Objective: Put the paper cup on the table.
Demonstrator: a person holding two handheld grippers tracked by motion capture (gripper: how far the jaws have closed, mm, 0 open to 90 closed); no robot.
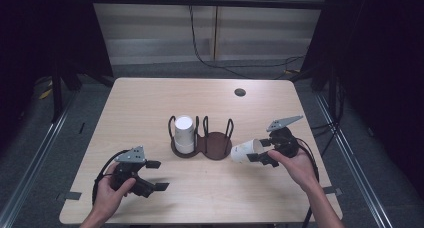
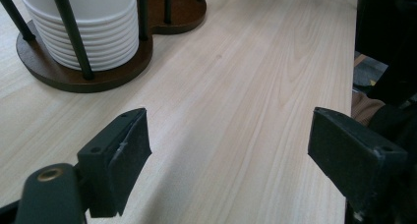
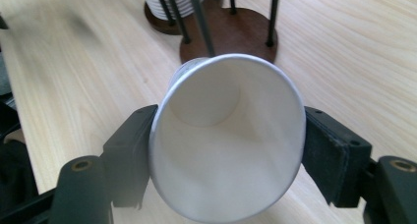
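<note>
A dark brown two-bay cup holder (image 1: 216, 147) (image 3: 236, 35) with black upright rods stands mid-table. Its left bay carries a stack of white paper cups (image 1: 184, 133) (image 2: 86, 27); its right bay is bare. My right gripper (image 1: 260, 150) (image 3: 228, 145) is shut on a single white paper cup (image 1: 244, 151) (image 3: 228, 135), held on its side just right of the holder, bottom toward the bare bay and rim squeezed between the pads. My left gripper (image 1: 156, 175) (image 2: 228, 155) rests near the front left of the table, open, with nothing between its jaws.
The light wooden table (image 1: 150, 103) has a dark round cable hole (image 1: 240, 92) at the back right. Black cables (image 1: 210, 63) run over the floor behind it. Dark frames and metal rails flank both sides.
</note>
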